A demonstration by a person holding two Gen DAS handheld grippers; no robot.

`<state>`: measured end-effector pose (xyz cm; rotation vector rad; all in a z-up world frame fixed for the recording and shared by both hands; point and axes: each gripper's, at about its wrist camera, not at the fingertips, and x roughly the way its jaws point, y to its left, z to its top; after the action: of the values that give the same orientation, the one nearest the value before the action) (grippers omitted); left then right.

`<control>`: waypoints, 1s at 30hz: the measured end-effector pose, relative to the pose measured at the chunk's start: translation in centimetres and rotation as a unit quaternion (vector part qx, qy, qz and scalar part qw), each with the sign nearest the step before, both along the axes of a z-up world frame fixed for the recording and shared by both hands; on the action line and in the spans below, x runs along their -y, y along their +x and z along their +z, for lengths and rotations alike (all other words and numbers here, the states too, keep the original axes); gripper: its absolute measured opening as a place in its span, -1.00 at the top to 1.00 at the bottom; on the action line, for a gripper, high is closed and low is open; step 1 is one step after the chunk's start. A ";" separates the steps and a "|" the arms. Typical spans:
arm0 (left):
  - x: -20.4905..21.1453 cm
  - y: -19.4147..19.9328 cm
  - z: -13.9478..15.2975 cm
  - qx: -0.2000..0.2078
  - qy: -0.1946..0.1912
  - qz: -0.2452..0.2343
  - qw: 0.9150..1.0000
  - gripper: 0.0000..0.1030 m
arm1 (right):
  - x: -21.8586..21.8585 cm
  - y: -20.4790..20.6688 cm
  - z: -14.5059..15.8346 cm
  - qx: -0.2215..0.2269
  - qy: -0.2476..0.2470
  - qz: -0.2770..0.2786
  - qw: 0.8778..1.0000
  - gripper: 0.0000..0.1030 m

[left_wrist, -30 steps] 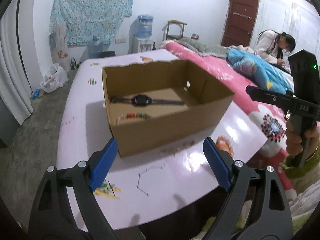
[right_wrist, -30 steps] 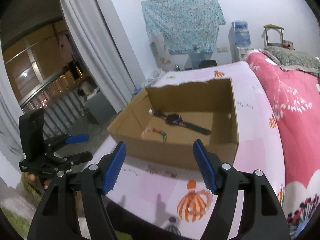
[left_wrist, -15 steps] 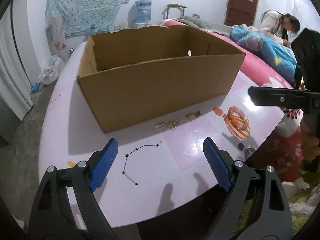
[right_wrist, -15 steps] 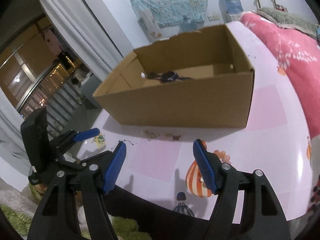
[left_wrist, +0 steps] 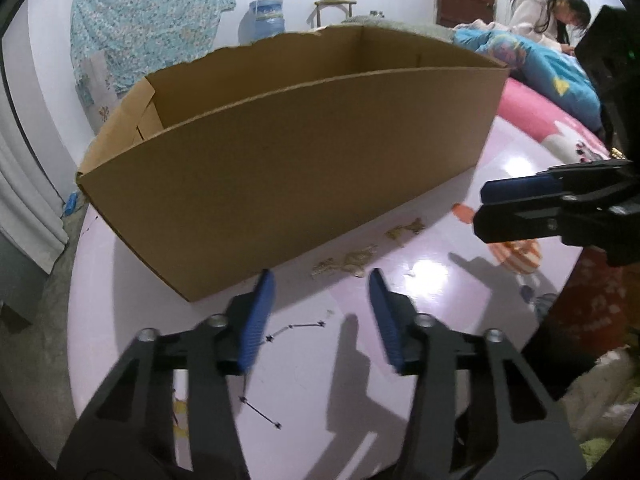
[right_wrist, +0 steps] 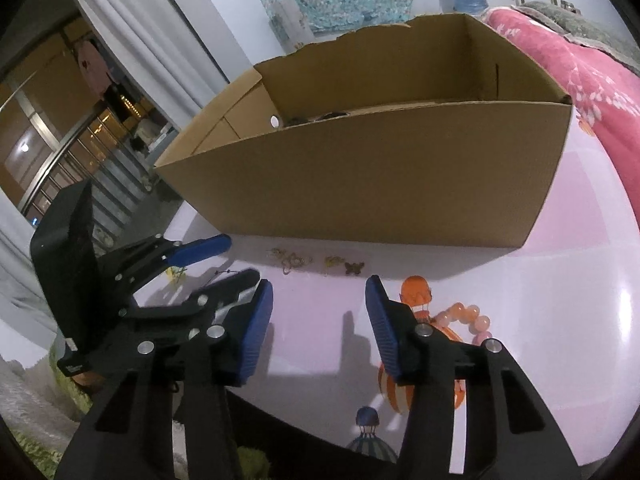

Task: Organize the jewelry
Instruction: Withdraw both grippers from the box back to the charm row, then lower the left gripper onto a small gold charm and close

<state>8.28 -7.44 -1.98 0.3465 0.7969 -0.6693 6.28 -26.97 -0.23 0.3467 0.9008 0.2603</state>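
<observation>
Cardboard box (left_wrist: 288,168) stands on a glossy pink table (left_wrist: 304,380), with small gold trinkets (left_wrist: 352,260) strewn just before its near wall, at 12 o'clock from the left gripper (left_wrist: 322,280). Left gripper and right gripper (right_wrist: 318,290) hover above the table, jaws partly spread after just closing, nothing between them. Peach bead bracelet (right_wrist: 466,318) lies at 3 o'clock of the right gripper; a thin black chain (left_wrist: 296,328) lies between the left fingers.

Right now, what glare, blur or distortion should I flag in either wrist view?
Left wrist view: bright glare on the glossy table beside the small gold pieces; fisheye bows the cardboard box; slight motion blur on the left tongs. Right wrist view: sharper, glare at the table's right edge; right tongs cast shadows.
</observation>
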 end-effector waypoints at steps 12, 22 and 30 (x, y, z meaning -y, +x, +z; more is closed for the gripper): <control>1.0 2.3 -1.5 -0.020 0.013 -0.040 0.999 0.50 | -0.5 1.6 -1.1 -0.013 0.010 0.007 1.000 0.09; 1.3 1.7 -1.6 -0.015 0.017 -0.068 0.997 0.91 | -0.3 1.6 -1.5 -0.017 0.012 0.000 1.000 0.09; -0.5 1.3 -1.2 -0.025 0.003 -0.043 0.999 1.00 | -0.5 1.2 -1.3 -0.014 0.008 0.005 1.000 0.09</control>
<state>9.57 -6.99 -3.18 0.3730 0.8364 -0.7591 7.51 -26.51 -1.57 0.3623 0.9292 0.2729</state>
